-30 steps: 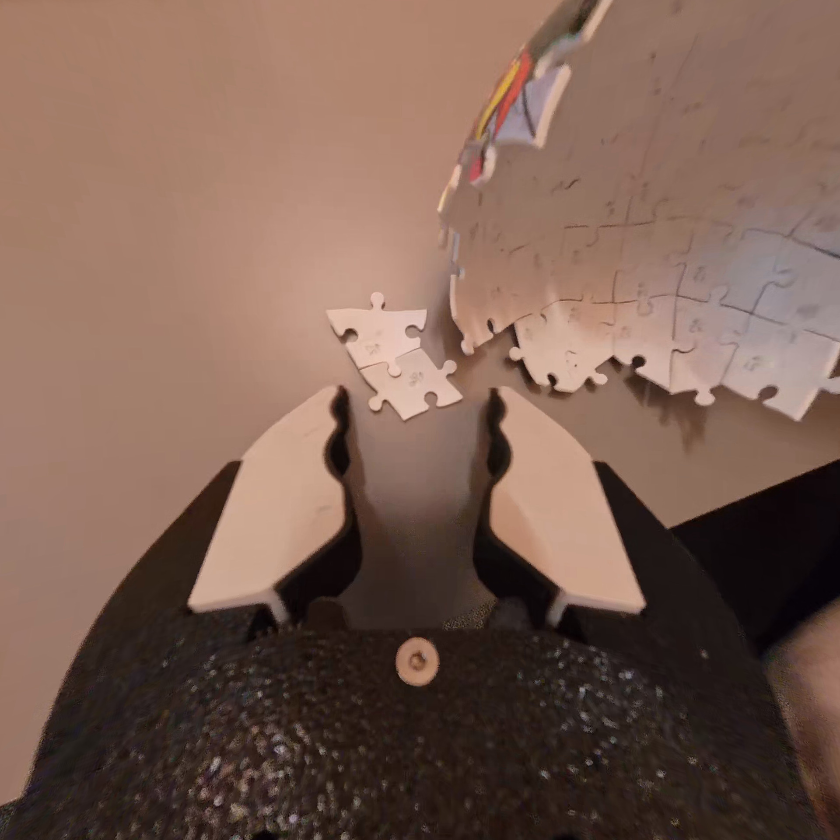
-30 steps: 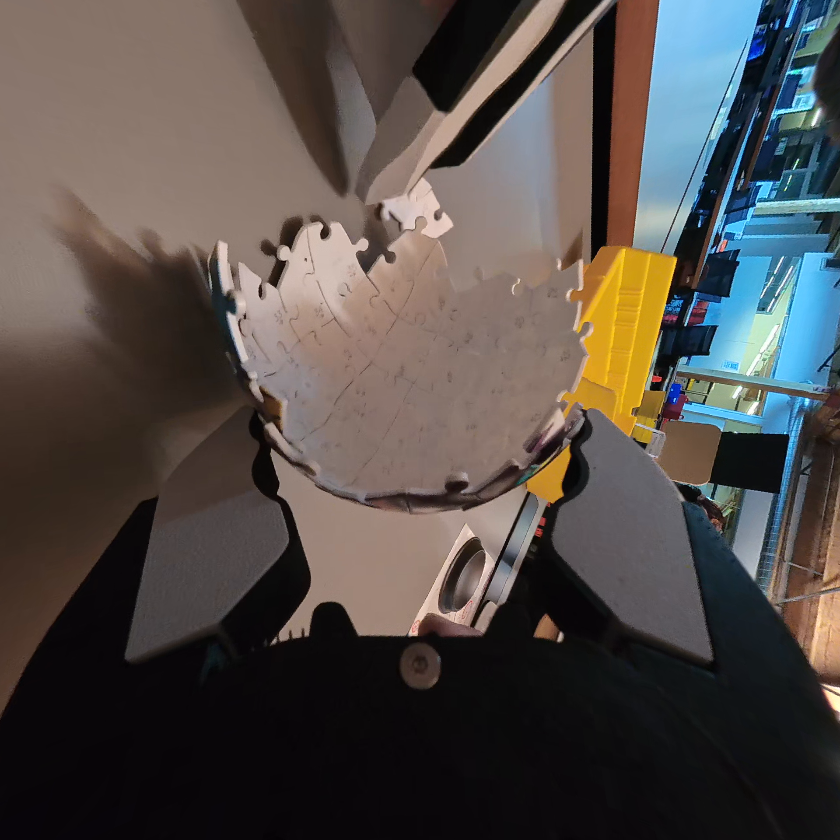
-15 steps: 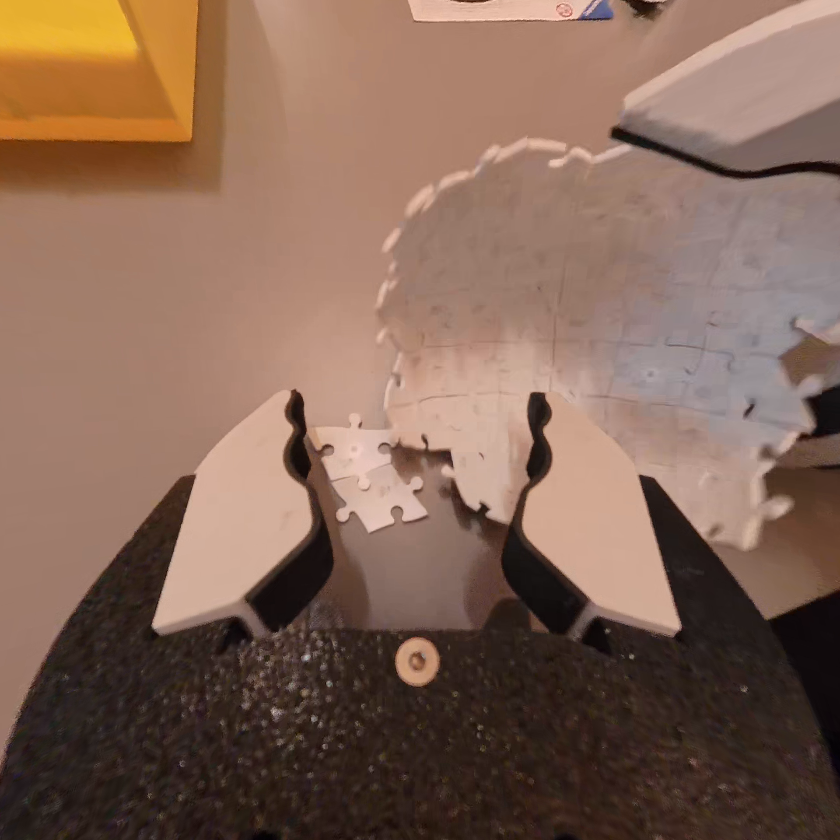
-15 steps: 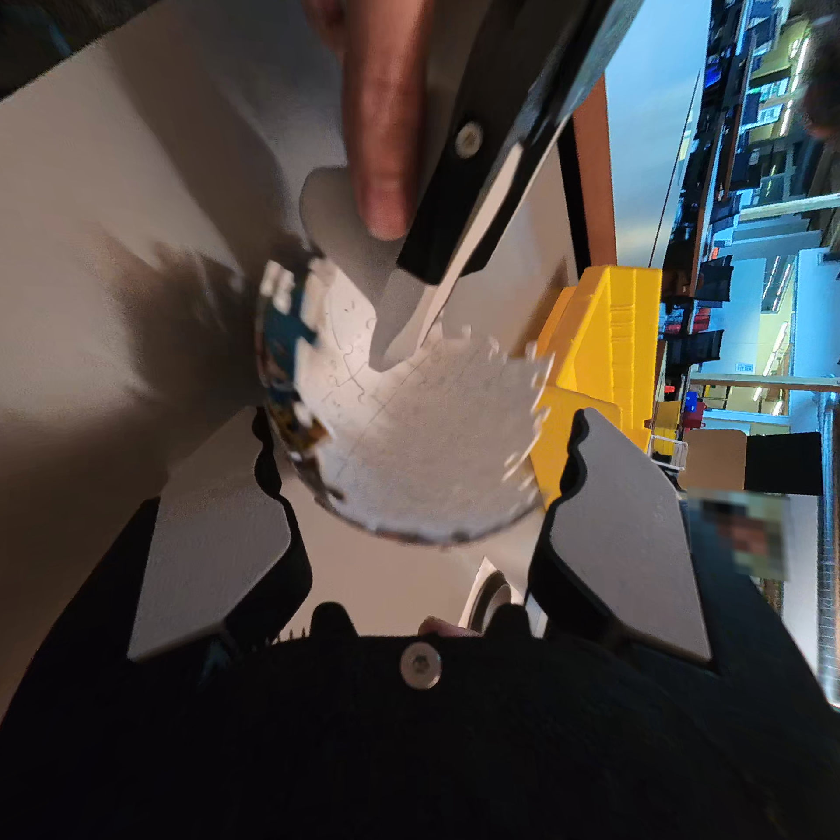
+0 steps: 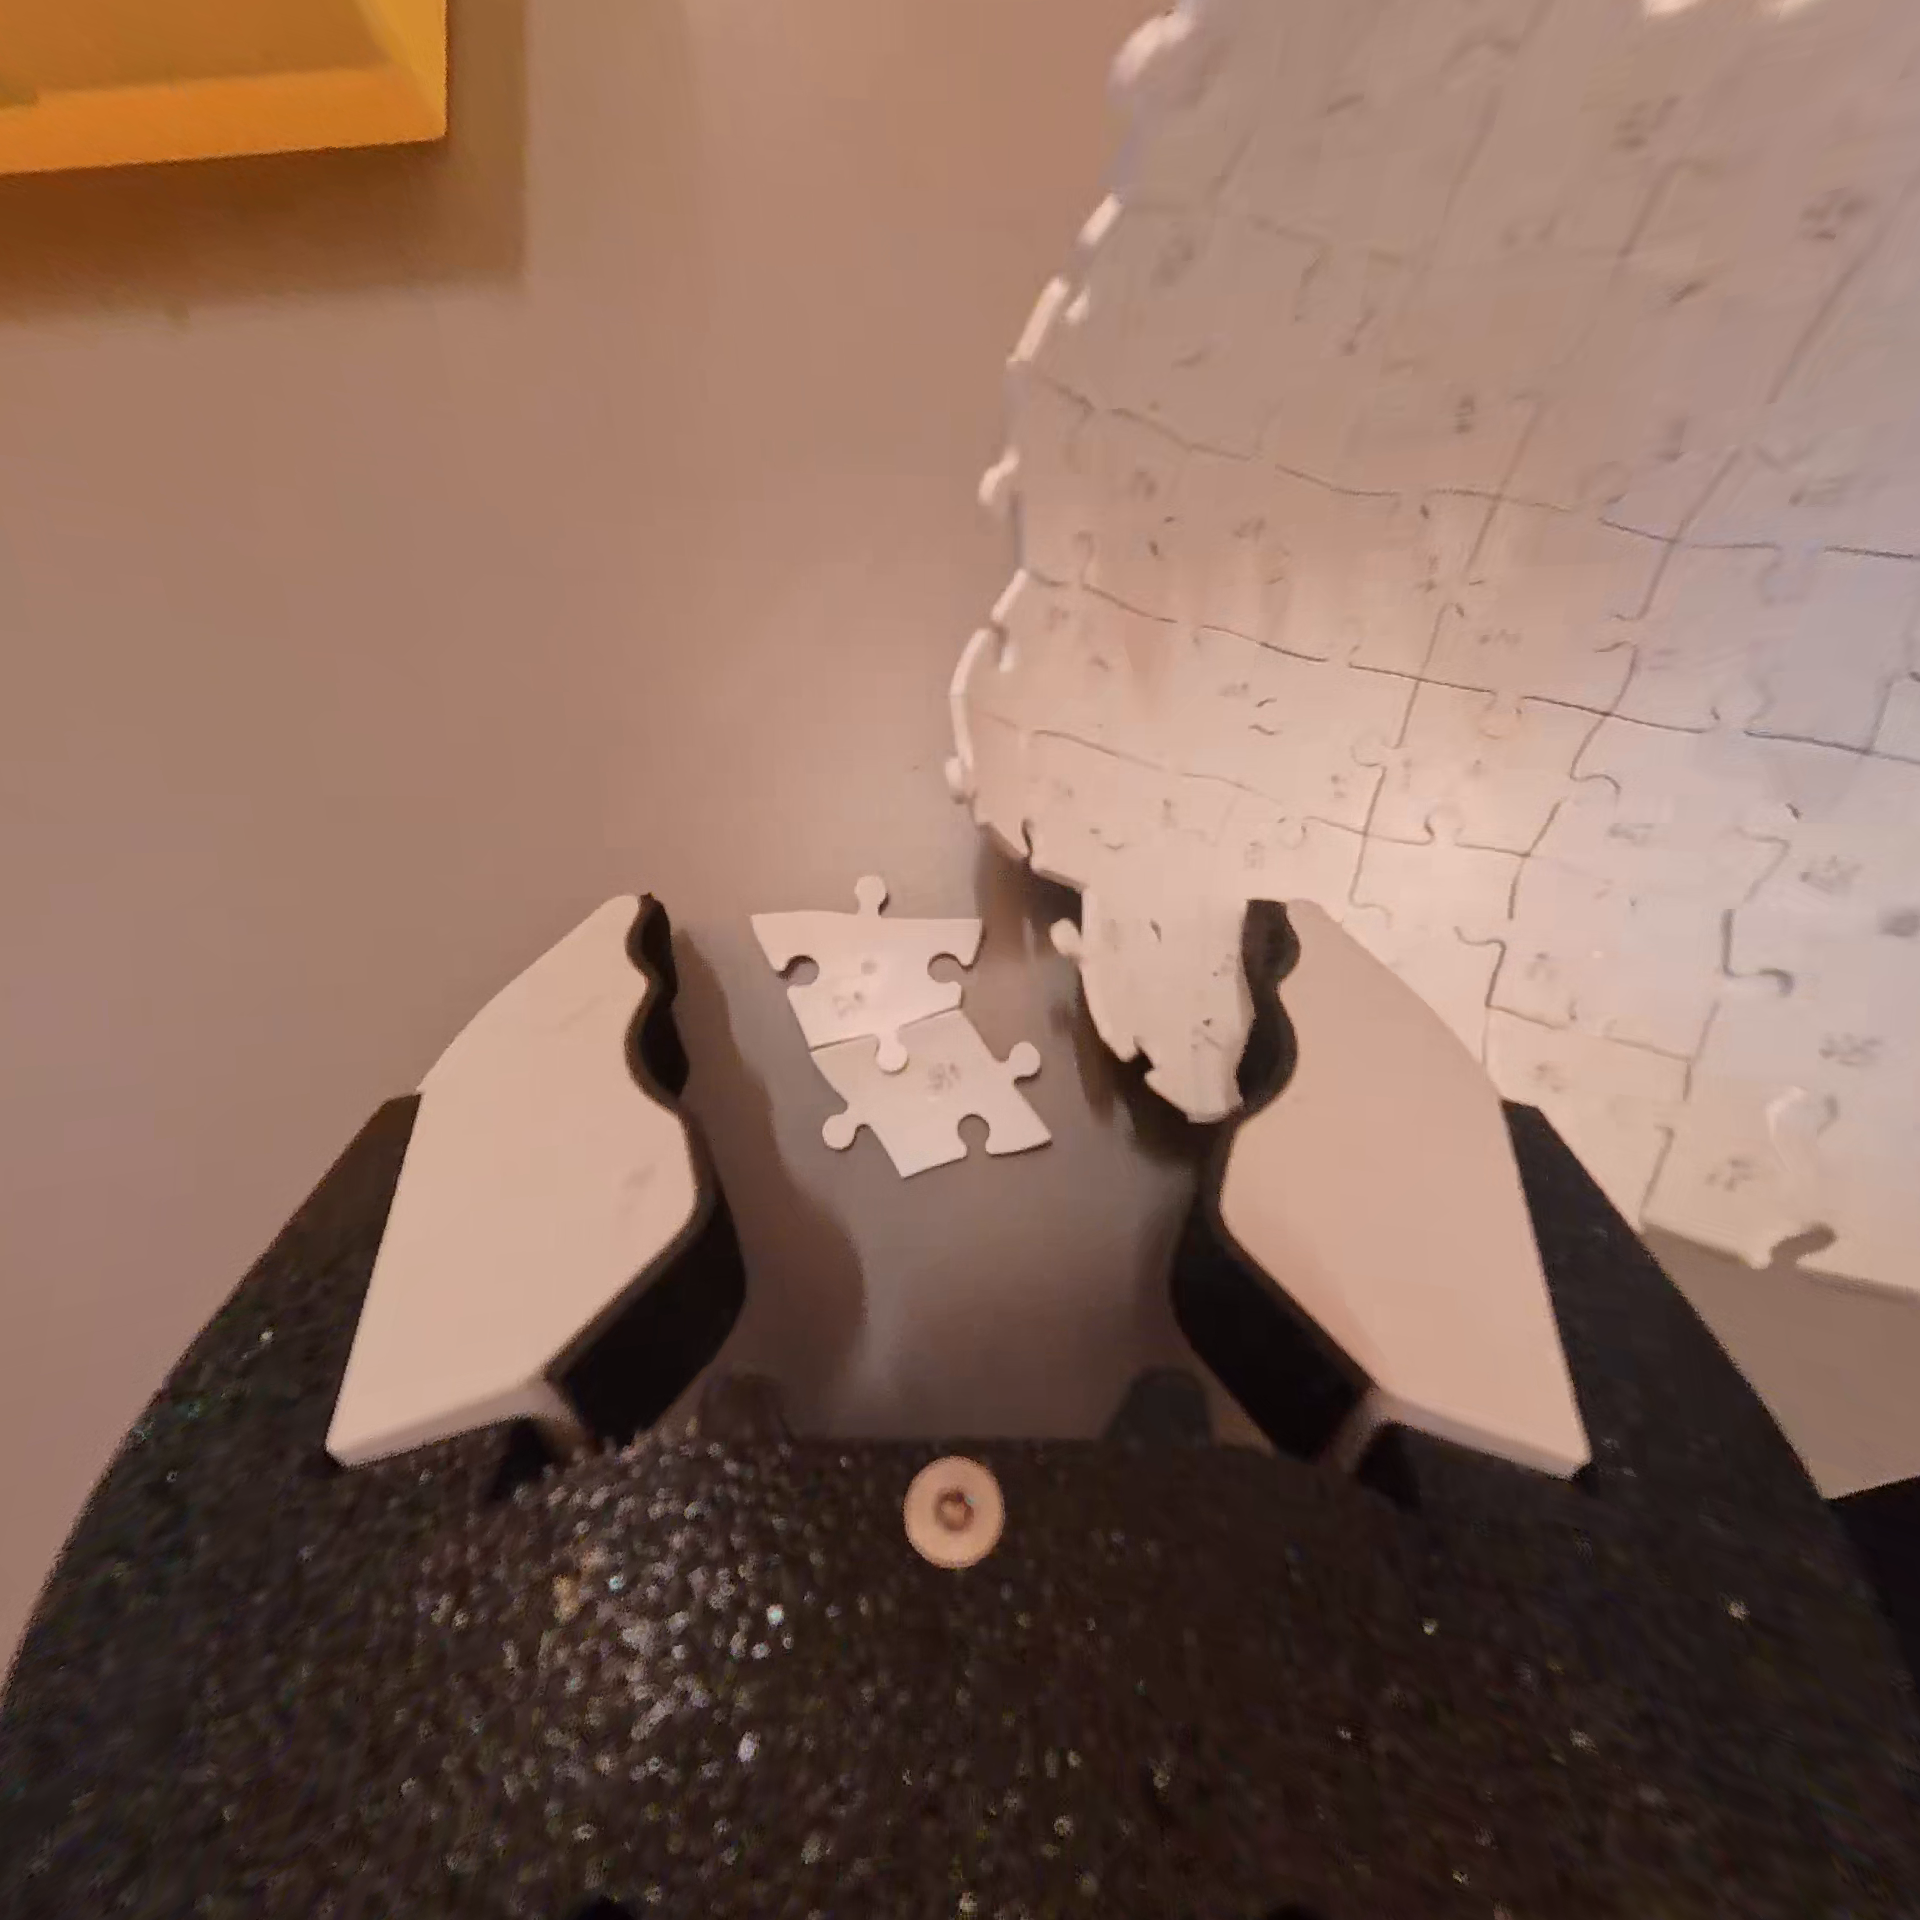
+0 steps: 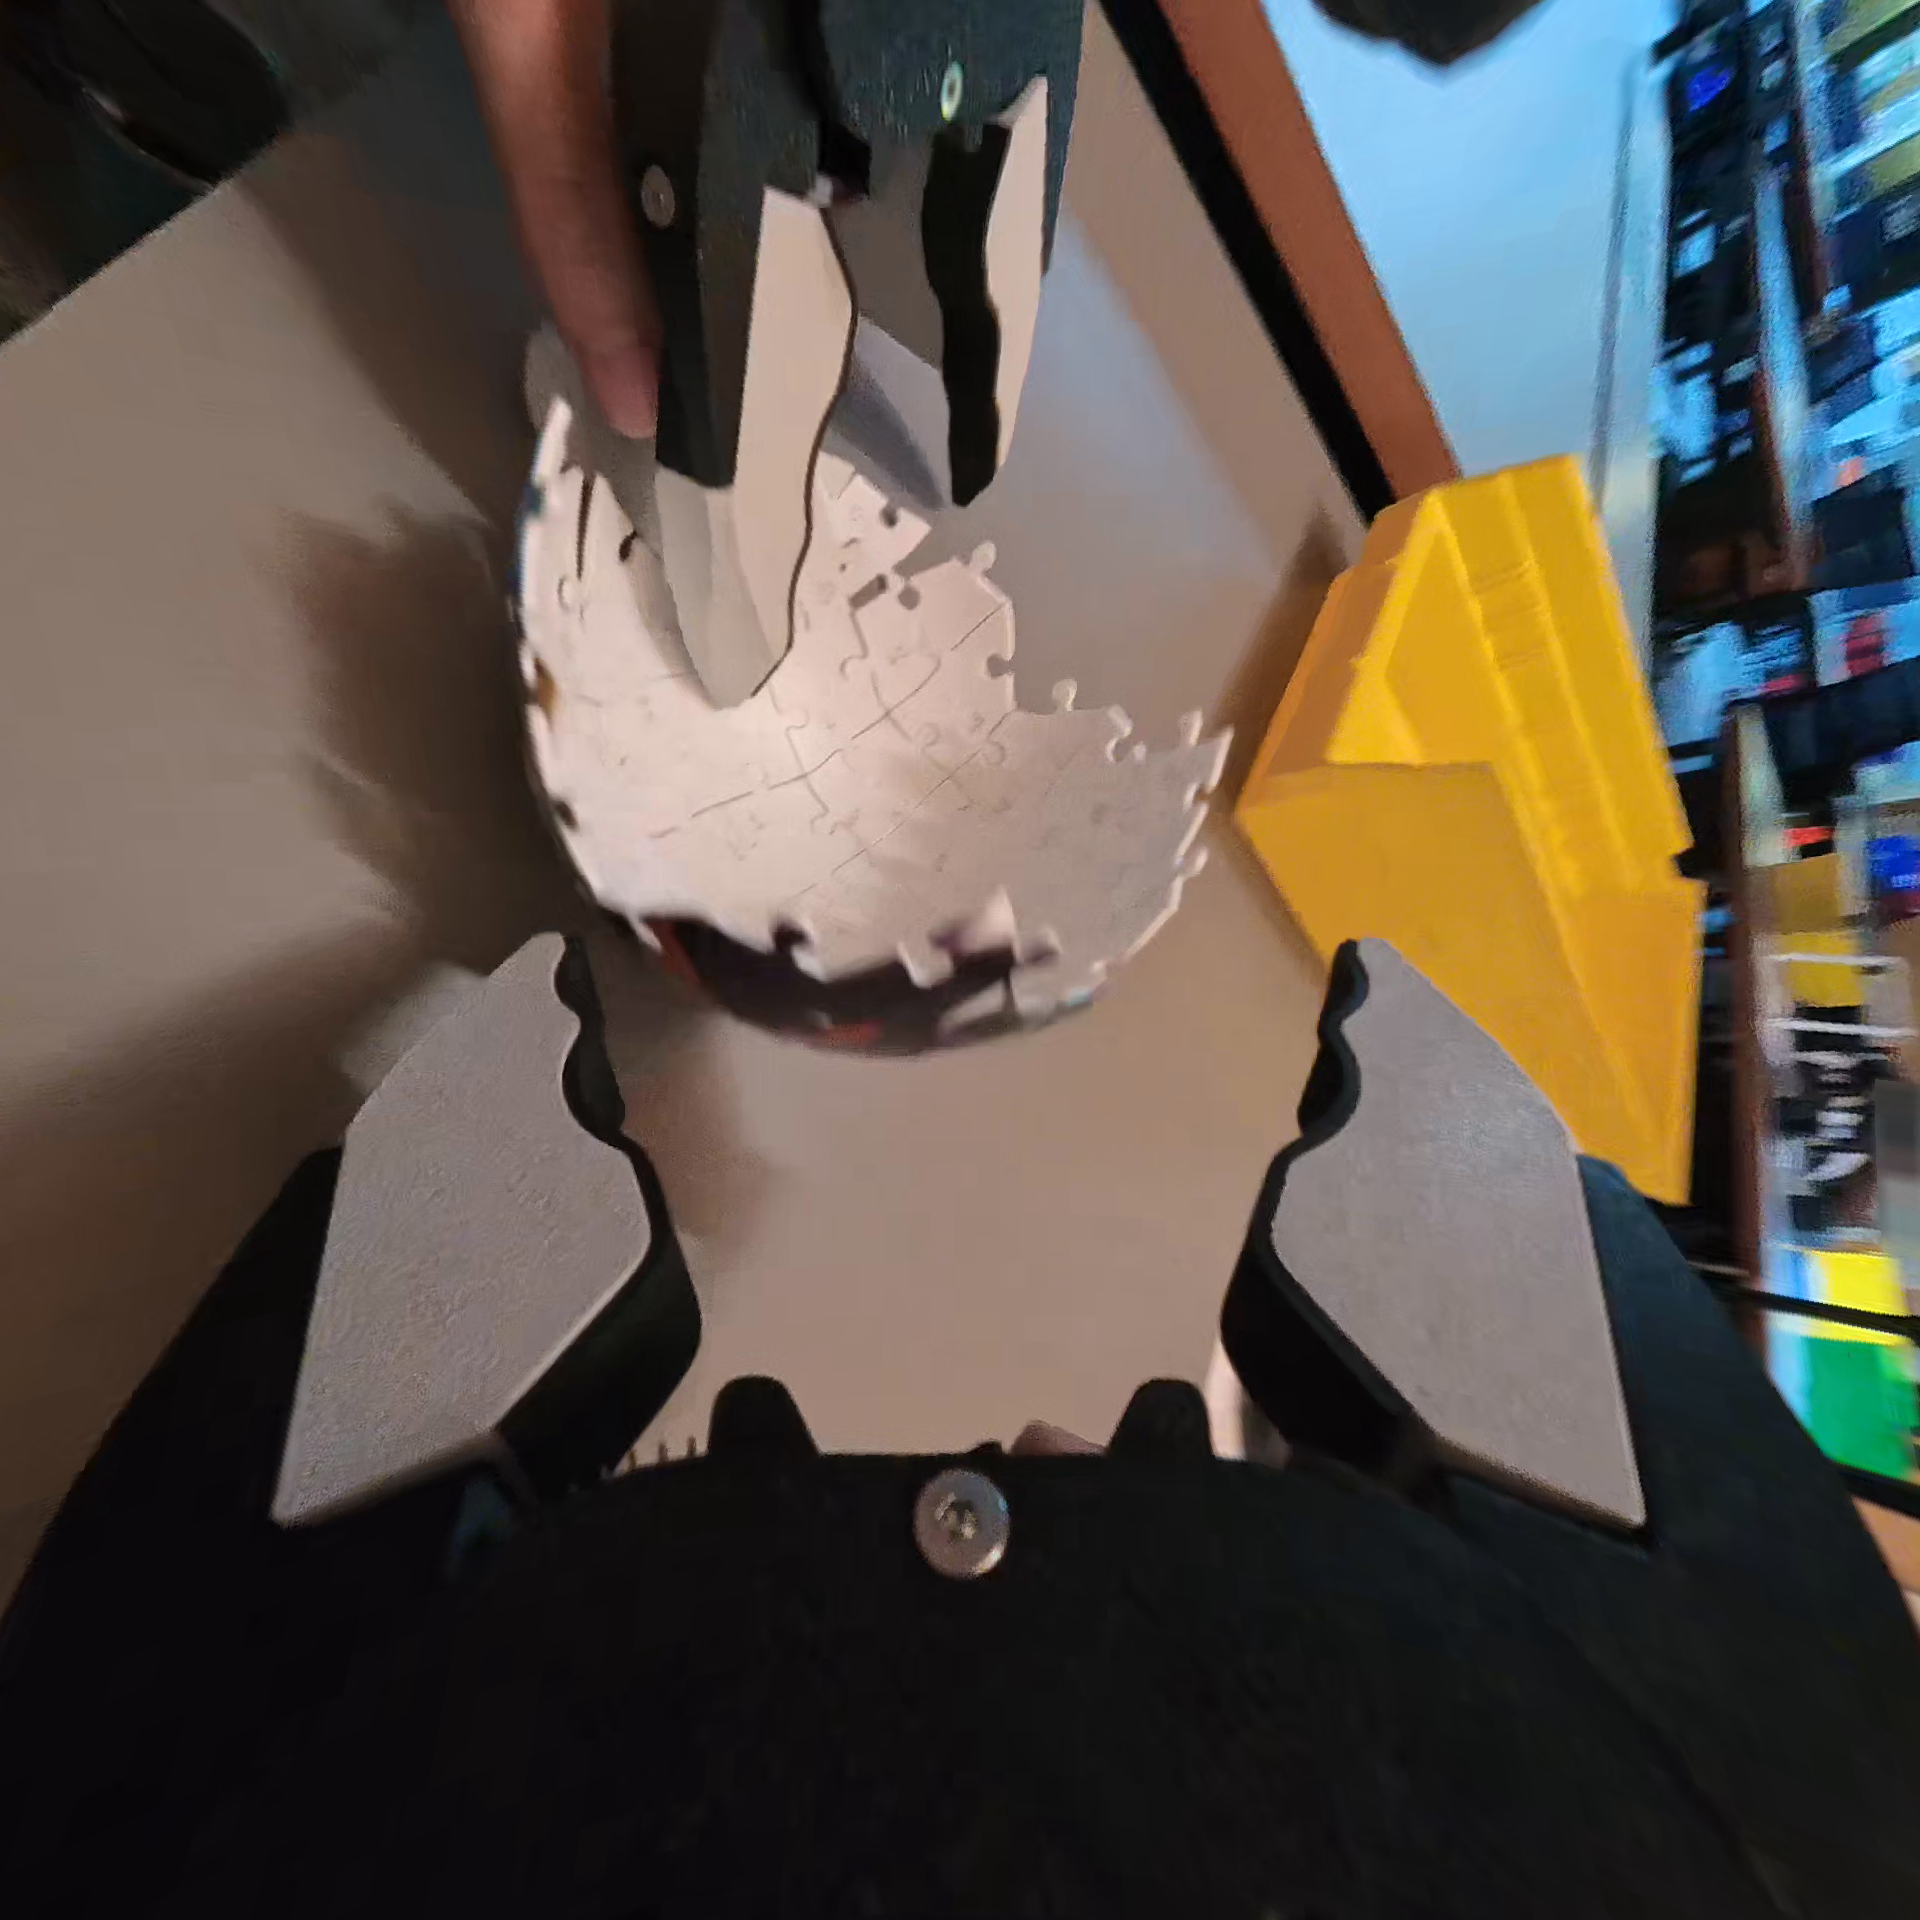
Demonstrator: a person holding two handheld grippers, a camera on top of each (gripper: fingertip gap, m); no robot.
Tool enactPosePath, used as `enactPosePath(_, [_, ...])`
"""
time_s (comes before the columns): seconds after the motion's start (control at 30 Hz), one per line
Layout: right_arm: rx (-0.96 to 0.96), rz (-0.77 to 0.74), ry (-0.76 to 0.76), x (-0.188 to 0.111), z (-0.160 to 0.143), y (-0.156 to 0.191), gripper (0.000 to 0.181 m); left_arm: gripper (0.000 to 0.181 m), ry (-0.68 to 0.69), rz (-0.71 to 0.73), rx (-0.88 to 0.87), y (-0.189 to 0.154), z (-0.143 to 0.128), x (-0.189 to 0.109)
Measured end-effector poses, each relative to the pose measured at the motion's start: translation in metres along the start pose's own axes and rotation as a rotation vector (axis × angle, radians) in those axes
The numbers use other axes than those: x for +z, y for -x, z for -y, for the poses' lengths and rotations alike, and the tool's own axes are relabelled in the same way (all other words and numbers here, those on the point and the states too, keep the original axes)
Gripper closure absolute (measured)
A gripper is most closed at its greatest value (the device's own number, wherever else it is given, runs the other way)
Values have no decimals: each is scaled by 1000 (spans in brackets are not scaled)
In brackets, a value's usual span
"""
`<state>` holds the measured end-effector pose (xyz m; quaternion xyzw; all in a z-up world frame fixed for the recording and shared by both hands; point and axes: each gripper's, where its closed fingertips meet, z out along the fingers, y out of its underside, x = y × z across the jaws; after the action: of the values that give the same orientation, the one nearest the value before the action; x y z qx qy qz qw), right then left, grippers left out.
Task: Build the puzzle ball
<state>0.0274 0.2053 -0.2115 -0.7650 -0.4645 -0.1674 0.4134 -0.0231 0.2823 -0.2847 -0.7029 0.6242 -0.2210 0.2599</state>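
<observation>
Puzzle ball point(image 5: 1455, 623) is a white-lined half-shell; left tongs point(image 5: 961, 997) and right tongs point(image 6: 956, 1039) gape, released.

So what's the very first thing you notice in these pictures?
The big white puzzle bowl, a half-built ball with jagged edges, sits on the tan table in the middle of the right wrist view. The left gripper reaches down at its far rim with its fingers apart. In the left wrist view, two small joined puzzle pieces lie flat between those fingers, and a bright yellow bin stands beside the bowl.
</observation>
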Motion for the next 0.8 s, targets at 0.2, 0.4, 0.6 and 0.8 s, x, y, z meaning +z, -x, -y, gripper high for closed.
enactPosePath(0.2, [268,154,-236,25,-14,20,58,78,16,-15,-15,-1,-3,3])
enactPosePath(0.4, [154,78,-431,37,17,21,56,76,14,-26,-19,-4,-2,5])
enactPosePath(0.6, [88,16,-534,34,34,20,50,73,2,-32,-15,-4,1,7])
enactPosePath(0.8, [9,-63,-594,30,42,19,52,72,12,-42,-6,-4,2,8])
